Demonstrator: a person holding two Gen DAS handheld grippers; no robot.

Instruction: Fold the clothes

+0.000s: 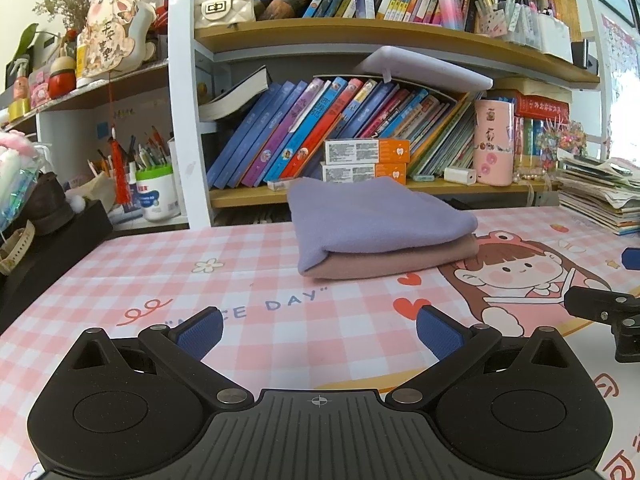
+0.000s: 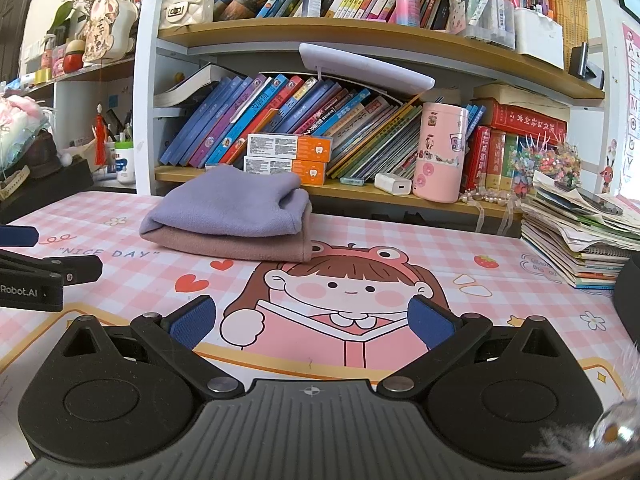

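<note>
A folded lavender cloth (image 1: 372, 216) (image 2: 228, 204) lies on top of a folded mauve-pink cloth (image 1: 396, 261) (image 2: 228, 245), stacked at the back of the pink checked desk mat (image 1: 120, 280) (image 2: 440, 248). My left gripper (image 1: 319, 335) hovers low over the mat in front of the stack, open, with nothing between its blue pads. My right gripper (image 2: 313, 322) stands open and empty over the cartoon girl print, to the right of the stack. Each gripper shows at the edge of the other's view.
A bookshelf (image 1: 384, 28) (image 2: 360, 28) full of books rises right behind the stack. A pile of booklets (image 1: 600, 196) (image 2: 580, 236) sits at the mat's far right. A black box (image 1: 52, 248) with clutter borders the left side.
</note>
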